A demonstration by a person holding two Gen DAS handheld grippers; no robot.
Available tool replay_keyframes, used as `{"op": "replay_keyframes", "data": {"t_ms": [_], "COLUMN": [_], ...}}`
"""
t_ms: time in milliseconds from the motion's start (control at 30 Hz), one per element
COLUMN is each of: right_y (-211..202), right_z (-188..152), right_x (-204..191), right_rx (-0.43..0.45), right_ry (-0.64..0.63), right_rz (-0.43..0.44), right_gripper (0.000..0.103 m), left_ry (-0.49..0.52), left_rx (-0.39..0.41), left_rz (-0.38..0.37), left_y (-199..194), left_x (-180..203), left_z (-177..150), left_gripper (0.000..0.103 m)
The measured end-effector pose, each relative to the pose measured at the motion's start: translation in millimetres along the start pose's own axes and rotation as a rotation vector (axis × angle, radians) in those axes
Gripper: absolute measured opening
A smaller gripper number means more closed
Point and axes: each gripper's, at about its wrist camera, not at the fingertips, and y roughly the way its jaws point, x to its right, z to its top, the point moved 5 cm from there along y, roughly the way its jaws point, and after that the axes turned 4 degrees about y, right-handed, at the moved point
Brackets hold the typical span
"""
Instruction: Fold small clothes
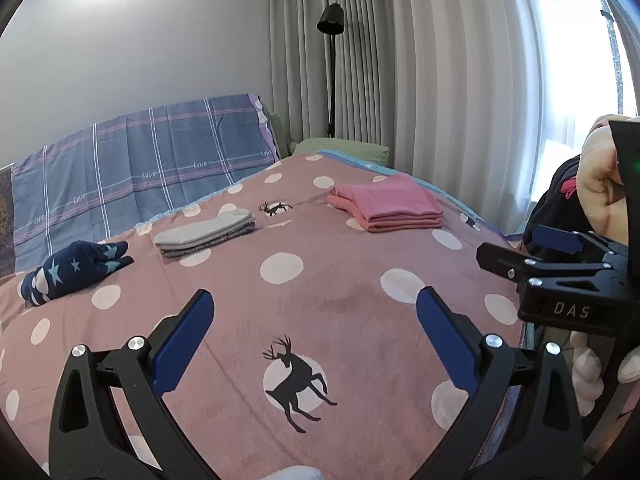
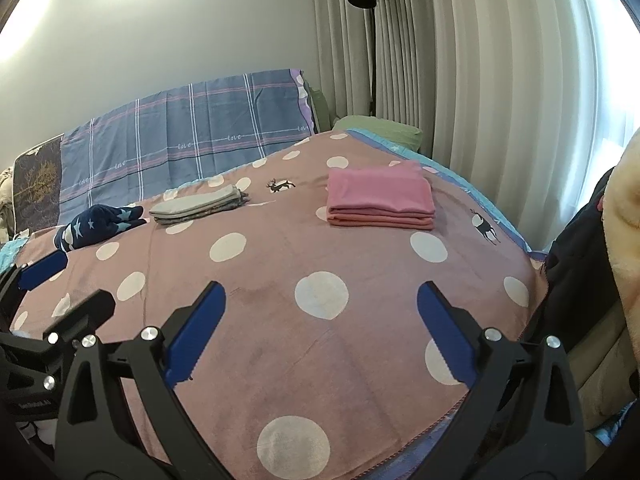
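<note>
a: where were the clothes when both tools hung over the bed?

b: all at the far side of the pink spotted blanket [image 1: 320, 312]. the pink stack [image 1: 386, 204] sat upper right of centre, the grey stack [image 1: 206, 232] left of centre, and the navy star piece [image 1: 76, 270] at the left edge of the left wrist view. the navy one looked bunched, not squared off, so i judged it the piece left to fold.

a: and the tools?

b: the left gripper [image 1: 316, 340] was spread wide with nothing between its blue pads. the right gripper [image 2: 322, 332] was the same, released and empty above bare blanket.

a: which one was nearer the navy piece?

b: the left, i'd say. in the right wrist view the navy star piece [image 2: 100, 224] lay far to the left, just above the other tool's blue pad. its long axis ran left to right across the frame, ahead and left of both tools.

a: the pink stack [image 2: 380, 200]?

b: already flat, upper centre of the right view.
</note>
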Motion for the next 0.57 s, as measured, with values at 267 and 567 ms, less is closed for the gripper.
{"op": "replay_keyframes", "data": {"t_ms": [267, 567], "right_y": [0.7, 6.1], "right_z": [-1.1, -4.1], "right_x": [1.6, 1.1], "right_rx": [0.002, -0.012], "right_ry": [-0.005, -0.007], "right_rz": [-0.018, -0.014], "right_gripper": [0.098, 0.098], "left_ry": [-0.010, -0.014], "left_rx": [-0.015, -0.045], "left_rz": [-0.007, 0.007], "left_y": [5.6, 13.5], "left_x": [-0.2, -1.8], "left_z": [-3.5, -7.8], "left_gripper": [0.101, 0.101]}}
